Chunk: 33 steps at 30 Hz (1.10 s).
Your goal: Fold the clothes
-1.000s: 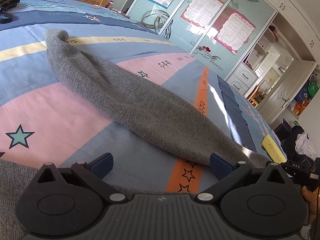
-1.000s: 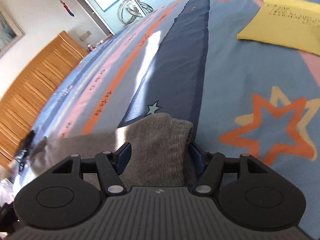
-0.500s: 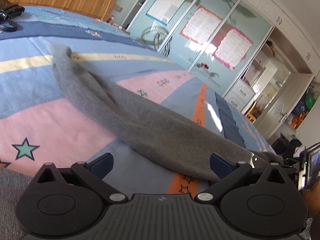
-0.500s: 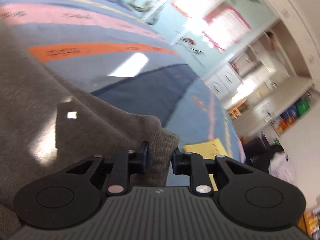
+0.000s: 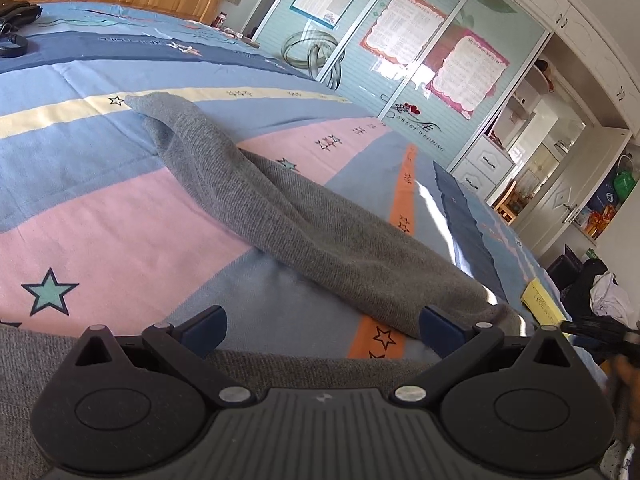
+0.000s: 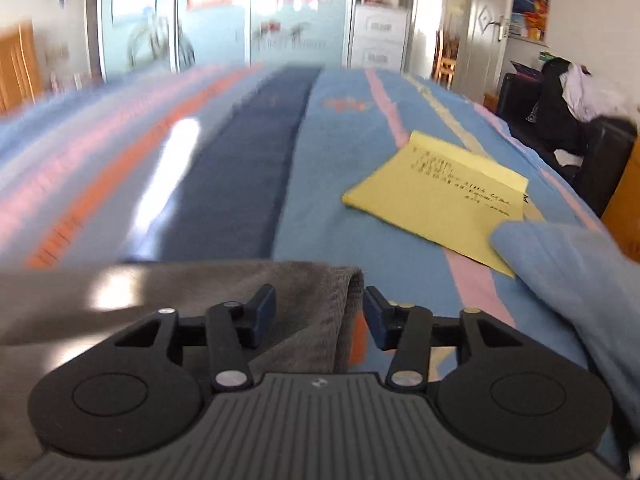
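The left hand-held gripper (image 5: 322, 326) sits low with its jaws spread wide. The right hand-held gripper (image 6: 319, 308) has its fingers parted, nothing clamped.

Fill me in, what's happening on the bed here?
A person with a gripper in each hand is folding a grey sweater on a striped bedspread. The right gripper has grey knit between its fingers, but there is a gap on one side, so a firm grip is unclear. The left gripper is wide open above the sweater's near edge, holding nothing. One sleeve stretches across the bed. A yellow paper lies nearby.
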Available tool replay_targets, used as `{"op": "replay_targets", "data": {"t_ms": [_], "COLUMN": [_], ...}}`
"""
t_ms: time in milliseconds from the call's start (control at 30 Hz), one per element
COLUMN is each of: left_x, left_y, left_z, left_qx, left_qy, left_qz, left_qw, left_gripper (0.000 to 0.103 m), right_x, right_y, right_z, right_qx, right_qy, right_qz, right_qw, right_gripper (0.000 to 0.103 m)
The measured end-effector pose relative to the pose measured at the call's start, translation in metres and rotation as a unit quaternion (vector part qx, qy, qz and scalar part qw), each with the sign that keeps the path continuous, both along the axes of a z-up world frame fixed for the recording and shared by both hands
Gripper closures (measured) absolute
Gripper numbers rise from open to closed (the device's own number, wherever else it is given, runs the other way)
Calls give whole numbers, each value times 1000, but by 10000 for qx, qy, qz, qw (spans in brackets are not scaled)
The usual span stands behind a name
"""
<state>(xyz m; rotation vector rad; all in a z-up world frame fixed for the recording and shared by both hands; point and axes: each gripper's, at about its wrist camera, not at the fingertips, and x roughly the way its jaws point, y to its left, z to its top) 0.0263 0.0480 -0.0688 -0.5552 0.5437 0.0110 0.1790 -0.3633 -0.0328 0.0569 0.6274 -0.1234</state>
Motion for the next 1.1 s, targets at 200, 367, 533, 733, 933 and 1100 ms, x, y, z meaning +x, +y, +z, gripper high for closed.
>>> {"op": "replay_targets", "data": {"t_ms": [200,367,533,733,933,1100], "left_x": [-8,-14,-16,-10,-12,-16], "left_y": [1,5,9,9,19,29], "left_z": [7,12,17,17,21,26], "left_qx": [16,-12,-70,-35,64,141], "left_qy": [-96,-196,-252,33,135,133], "left_qz": [-69,-32,-24,-273,-282,-312], "left_qw": [9999,9998,9997,9996,9995,9993], "left_gripper": [1,1,1,1,1,1], "right_x": [-141,-168,-153,-133,-182,-200], "right_y": [-14,-17,-13,-4,18,-3], "right_z": [9,-38,-65,-75,-28,-61], "right_qx": [1131,1764,2175,2658,1044,949], "right_qy": [-398,-28,-189,-222,-364,251], "right_qz": [-492,-1149,-1556,-1106,-1038,-1284], "right_qw": [9916,9776,9634,9574,9884,9869], "right_gripper": [17,17,17,94,95,93]}}
